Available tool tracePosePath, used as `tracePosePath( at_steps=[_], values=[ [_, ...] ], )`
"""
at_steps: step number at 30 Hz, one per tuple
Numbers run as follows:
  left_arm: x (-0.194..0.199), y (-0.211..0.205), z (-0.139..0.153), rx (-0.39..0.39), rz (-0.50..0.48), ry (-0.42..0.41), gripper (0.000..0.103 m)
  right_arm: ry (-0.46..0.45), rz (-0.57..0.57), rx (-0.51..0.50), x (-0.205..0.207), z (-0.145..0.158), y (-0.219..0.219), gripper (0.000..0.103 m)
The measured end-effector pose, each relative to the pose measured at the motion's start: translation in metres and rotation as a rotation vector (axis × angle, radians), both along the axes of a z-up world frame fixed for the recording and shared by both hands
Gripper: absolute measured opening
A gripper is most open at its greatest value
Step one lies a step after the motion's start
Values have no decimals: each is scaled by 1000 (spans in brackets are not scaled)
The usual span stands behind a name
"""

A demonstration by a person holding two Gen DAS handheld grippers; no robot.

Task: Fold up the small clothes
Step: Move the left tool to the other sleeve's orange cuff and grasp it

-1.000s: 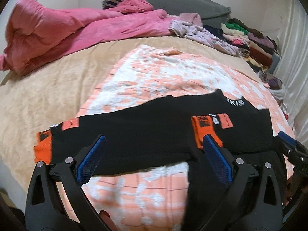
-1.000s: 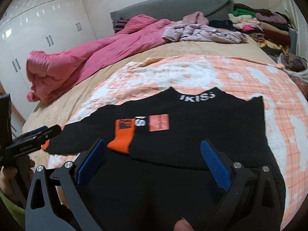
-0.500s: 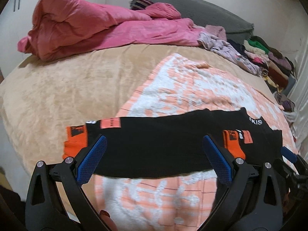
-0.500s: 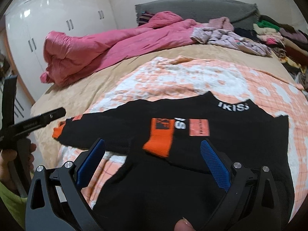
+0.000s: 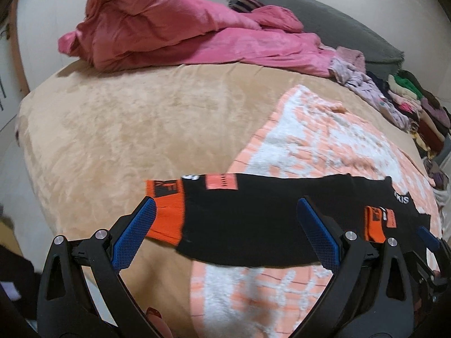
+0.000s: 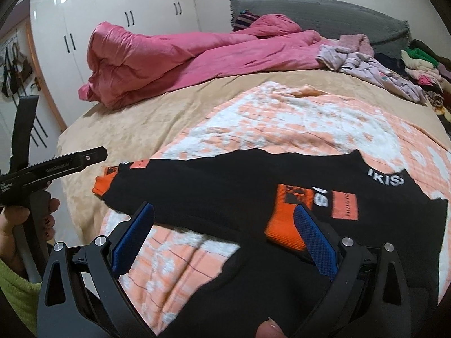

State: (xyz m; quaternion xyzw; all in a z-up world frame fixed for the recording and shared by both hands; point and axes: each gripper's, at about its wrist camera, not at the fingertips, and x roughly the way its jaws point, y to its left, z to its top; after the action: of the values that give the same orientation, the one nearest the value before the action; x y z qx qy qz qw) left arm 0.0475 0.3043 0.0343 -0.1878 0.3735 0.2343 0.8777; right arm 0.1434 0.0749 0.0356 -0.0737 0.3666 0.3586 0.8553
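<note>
Two grippers, one black sweater on the bed

The black sweater [image 6: 253,186] lies flat on the peach blanket [image 6: 282,124], one sleeve stretched out, the other folded in; left gripper [image 5: 225,233] and right gripper [image 6: 225,233] both gape wide, gripping nothing.

Black sweatshirt [image 6: 282,197] — orange cuffs, white collar lettering — lies flat on the peach-and-white blanket [image 6: 282,124], one sleeve folded across.

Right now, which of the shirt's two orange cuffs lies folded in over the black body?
The orange cuff beside the white "SS" lettering lies on the black shirt; the other cuff is stretched out over the beige blanket.
</note>
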Motion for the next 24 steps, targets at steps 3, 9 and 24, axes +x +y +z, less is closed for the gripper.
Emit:
tracePosePath(
  at_steps=[3, 9, 24],
  values=[
    [-2, 9, -5, -9, 19, 8, 93, 4, 21, -11, -1, -5, 14, 99],
    [1, 21, -21, -45, 34, 34, 93, 12, 51, -26, 0, -14, 33, 99],
    [10, 41, -66, -108, 98, 80, 93, 47, 21, -36, 13, -43, 39, 99]
  ],
)
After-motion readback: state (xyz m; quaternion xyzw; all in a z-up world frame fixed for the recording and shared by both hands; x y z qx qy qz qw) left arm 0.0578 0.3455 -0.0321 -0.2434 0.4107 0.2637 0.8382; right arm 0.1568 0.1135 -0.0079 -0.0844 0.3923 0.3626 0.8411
